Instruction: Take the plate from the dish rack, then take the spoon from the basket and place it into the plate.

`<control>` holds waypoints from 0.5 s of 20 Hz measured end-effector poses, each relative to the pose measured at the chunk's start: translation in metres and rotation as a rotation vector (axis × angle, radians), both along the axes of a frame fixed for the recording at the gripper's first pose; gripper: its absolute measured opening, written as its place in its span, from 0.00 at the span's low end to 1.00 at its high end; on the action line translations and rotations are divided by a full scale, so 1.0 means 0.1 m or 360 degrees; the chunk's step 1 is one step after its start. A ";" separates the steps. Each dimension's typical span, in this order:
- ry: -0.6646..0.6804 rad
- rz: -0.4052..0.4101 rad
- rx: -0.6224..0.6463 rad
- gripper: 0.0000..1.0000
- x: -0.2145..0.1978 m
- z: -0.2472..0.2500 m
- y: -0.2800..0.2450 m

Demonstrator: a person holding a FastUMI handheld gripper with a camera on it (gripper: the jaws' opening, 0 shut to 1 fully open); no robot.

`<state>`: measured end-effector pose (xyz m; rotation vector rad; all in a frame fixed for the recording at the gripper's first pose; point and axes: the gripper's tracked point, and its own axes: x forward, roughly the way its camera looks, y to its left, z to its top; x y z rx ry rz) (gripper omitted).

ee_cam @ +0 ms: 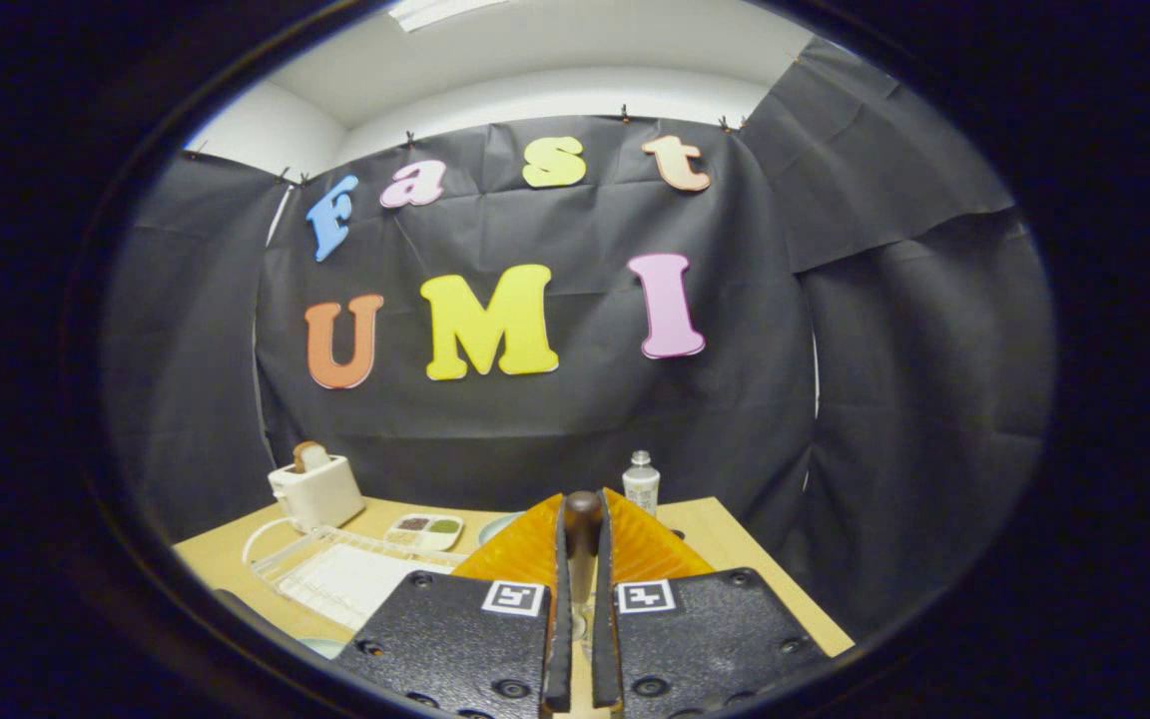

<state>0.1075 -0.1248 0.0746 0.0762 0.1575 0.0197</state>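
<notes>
gripper (582, 524) clenched on spoon handle (582, 539), both fingers pressing its dark rounded end. toaster (316, 489) at desk's (735, 559) far left corner; white dish rack (335, 574) before it, bottle (641, 481) at far edge.

Toaster (318, 491) with bread, divided dish (426, 530), bottle (641, 482), table (725, 544)

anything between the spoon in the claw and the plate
Nothing visible does. The claw is shut on the brown round-ended spoon handle; a pale rim, likely the plate, peeks just beyond its fingers, which hide the table between.
</notes>
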 end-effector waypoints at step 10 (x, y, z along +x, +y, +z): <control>0.0060 0.0181 0.0177 0.13 -0.70 -0.37 0.95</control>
